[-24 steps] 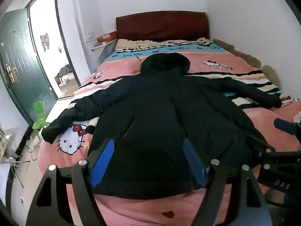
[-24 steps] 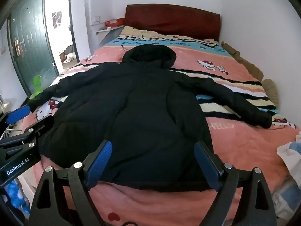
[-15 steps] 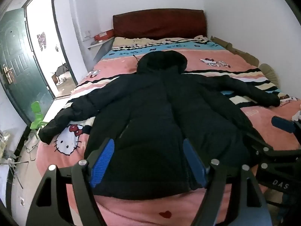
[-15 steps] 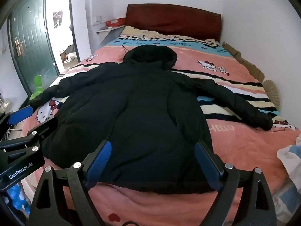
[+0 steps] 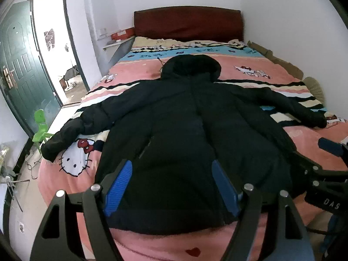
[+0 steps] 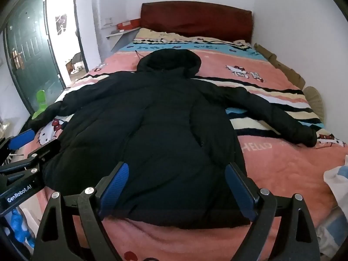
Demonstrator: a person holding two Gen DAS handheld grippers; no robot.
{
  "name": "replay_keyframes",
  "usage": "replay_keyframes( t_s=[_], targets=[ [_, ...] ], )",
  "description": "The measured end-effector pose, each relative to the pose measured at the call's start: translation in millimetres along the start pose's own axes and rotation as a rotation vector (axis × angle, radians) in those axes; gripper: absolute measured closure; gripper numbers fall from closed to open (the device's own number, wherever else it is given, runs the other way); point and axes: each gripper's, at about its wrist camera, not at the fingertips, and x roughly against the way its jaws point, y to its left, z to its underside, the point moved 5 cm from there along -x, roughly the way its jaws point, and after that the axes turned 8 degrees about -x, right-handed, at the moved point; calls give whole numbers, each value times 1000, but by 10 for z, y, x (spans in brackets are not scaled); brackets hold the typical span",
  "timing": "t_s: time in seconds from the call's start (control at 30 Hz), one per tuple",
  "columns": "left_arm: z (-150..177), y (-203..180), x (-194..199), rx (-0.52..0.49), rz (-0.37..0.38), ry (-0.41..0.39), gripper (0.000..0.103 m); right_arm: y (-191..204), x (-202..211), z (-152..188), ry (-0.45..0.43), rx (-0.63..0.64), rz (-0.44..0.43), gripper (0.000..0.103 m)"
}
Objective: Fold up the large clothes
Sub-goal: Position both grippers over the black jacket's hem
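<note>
Nearest, two grippers are present. Left gripper point(image 5: 171, 182): jaws spread wide, blue pads clear of any fabric, nothing held. Right gripper point(image 6: 176, 187): likewise spread wide, empty. Both hover over the near hem of the garment, tilted downward. In the left wrist view the right gripper appears at the right edge; in the right wrist view the left gripper sits at the left edge.

Directly beyond the fingertips lies one black hooded jacket point(image 5: 187, 134), spread flat on the bed point(image 5: 304, 137), hem toward the grippers, hood away from them. Two sleeves are counted: one sleeve extends out to the left of the tools point(image 5: 74, 130), its cuff at the bed's left edge over a cat-face print; the other sleeve extends to the right point(image 6: 282, 119), cuff resting on the striped blanket. One hood point(image 6: 169, 63) lies farthest from the grippers, flat on the pink band.

To the right of the right gripper, at the bed's edge, sits one pale bundle of cloth point(image 6: 337, 176).

Farther left, on the floor, stands one green plastic chair point(image 5: 41, 128). Behind it, one dark green door point(image 5: 19, 69) stands open. At the far end, one dark red headboard point(image 5: 189, 21) meets the wall.
</note>
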Motion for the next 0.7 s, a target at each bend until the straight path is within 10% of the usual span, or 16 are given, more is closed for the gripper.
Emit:
replay_keyframes(
  t_s=[0.7],
  targets=[
    [8,15,-263,-24,63,26,28,-38,-213,-65,26,-39,16,13]
  ],
)
